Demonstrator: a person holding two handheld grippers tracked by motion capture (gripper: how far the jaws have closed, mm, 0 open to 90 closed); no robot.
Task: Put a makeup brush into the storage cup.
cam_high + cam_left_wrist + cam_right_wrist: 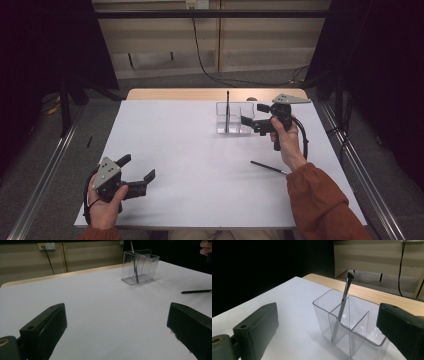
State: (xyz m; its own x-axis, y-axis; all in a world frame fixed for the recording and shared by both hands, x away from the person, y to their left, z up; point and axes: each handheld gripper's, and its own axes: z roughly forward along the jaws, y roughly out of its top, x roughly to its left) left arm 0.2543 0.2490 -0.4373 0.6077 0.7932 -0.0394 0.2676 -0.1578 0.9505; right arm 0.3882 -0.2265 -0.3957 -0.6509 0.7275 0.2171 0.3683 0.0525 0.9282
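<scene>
Nearest the high camera, low at the left, the left gripper [137,174] rests near the table [190,165] edge, its jaws wide apart with nothing between them.

The work in hand looks like putting brushes into a clear organizer [234,119]. One brush [343,302] already stands in it, just ahead of the right gripper [251,116], between that gripper's spread, empty jaws as its own camera sees it. This brush leans a little, handle down in a middle compartment and its dark bristle tip up (long axis nearly upright, tilted toward the far wall).

A second brush [269,168] lies flat on the table, behind the right gripper and close to the person's right forearm. Its long axis runs slantwise across the table; which end carries the bristles is too small to tell.

So the job seems about half done: one brush placed, one not yet picked up. The right gripper hangs beside the organizer, apart from it. The left gripper is well away from both brushes.
</scene>
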